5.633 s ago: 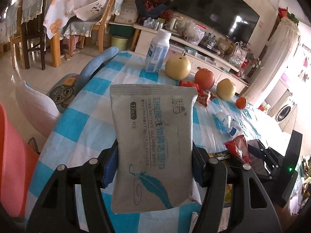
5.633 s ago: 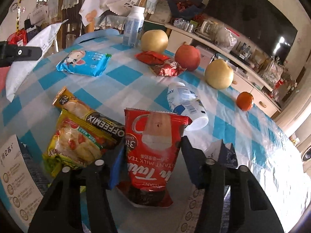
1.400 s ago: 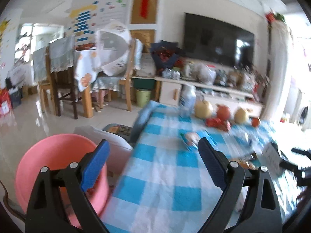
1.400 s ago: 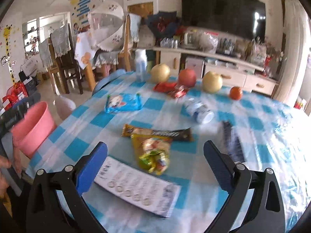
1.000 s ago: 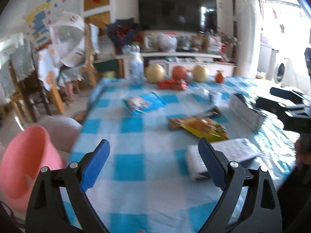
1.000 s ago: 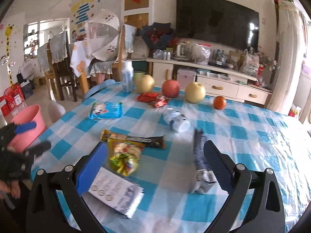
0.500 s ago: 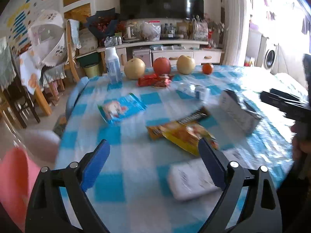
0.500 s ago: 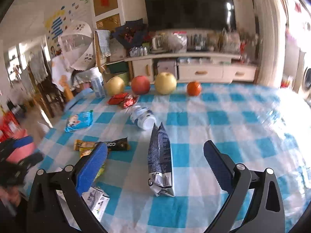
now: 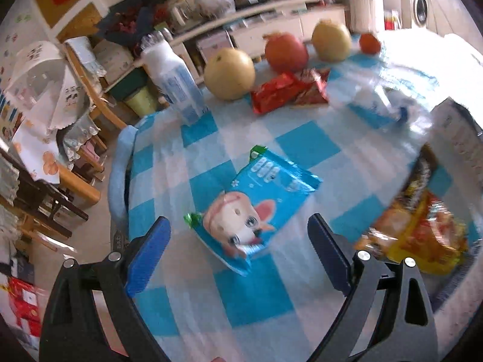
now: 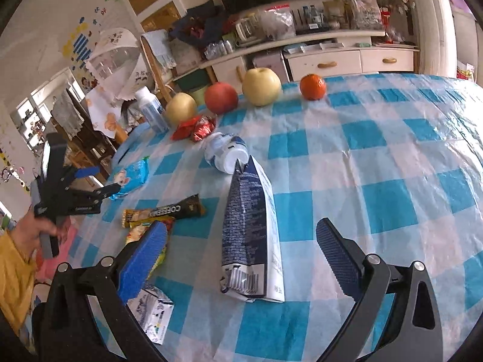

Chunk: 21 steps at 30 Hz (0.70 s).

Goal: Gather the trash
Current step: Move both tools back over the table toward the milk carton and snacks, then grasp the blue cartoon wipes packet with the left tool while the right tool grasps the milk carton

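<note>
A: Item one, left gripper (image 9: 238,242). We log its jaws wide apart, nothing between the pads, low centre of the left wrist view. Directly ahead, between the blue pads (image 9: 148,253), lies the blue snack pack (image 9: 256,208) with a cartoon face, flat on the checked cloth (image 9: 305,147).

B: Agreed. In the right wrist view we see that same gripper (image 10: 99,182) at the left edge, a hand (image 10: 45,229) on its handle, tips just beside the snack pack (image 10: 132,176). Item two?

A: Right gripper (image 10: 241,256), also spread apart and empty, bottom of its own view. The dark-blue bag (image 10: 250,235) lies centre frame between its pads, a torn end nearest us.

B: Further trash, right wrist view: a tipped white bottle (image 10: 226,154) just beyond the bag; red wrappers (image 10: 194,128) above it; a coffee stick (image 10: 169,209) and a yellow packet (image 10: 157,256) lower left; a white pouch (image 10: 154,310) at the bottom left.

A: Non-trash, upper centre: two pears (image 10: 261,86), an apple (image 10: 220,96), an orange (image 10: 312,86), an upright bottle (image 10: 151,108).

B: Left wrist view blurs on the right; we cannot read the packets there.
</note>
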Motion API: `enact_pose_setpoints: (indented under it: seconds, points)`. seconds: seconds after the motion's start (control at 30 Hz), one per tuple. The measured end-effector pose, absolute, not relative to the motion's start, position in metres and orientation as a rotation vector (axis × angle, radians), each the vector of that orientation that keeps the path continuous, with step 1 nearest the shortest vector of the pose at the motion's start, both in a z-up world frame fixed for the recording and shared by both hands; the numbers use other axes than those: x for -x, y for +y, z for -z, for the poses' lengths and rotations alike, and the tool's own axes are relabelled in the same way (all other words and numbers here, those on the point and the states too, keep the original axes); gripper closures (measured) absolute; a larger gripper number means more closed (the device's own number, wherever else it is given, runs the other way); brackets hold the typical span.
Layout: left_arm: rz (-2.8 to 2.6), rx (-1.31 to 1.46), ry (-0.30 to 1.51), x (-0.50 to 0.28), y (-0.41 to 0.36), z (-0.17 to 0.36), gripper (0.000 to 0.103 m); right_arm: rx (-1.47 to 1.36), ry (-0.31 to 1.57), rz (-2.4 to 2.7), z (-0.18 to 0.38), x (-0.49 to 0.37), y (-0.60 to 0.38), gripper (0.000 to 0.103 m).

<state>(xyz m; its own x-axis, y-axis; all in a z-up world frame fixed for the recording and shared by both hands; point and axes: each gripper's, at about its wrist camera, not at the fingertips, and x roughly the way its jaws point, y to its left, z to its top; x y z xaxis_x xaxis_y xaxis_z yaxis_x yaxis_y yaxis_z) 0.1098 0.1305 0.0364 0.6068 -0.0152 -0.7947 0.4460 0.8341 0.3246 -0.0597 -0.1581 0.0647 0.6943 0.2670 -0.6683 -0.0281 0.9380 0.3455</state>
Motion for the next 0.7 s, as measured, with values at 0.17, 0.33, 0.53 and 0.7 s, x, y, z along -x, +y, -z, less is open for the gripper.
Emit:
enact_pose_setpoints:
  seconds: [0.17,0.33,0.53,0.7]
  points:
    - [0.325,-0.585,0.932,-0.133,0.123,-0.021,0.010,-0.331,0.814,-0.180,-0.057,0.055,-0.158,0.005]
    - [0.345,-0.610,0.959,-0.148,0.117,-0.010,0.010,-0.337,0.838,-0.187,-0.050,0.049,-0.158,0.005]
    - [0.358,-0.462,0.984,-0.162,0.126,-0.010,0.010,-0.328,0.847,-0.202,-0.046,0.046,-0.154,0.007]
    - [0.372,-0.361,0.987,-0.160,0.135,-0.009,0.019,-0.341,0.857,-0.203,-0.042,0.043,-0.155,0.020]
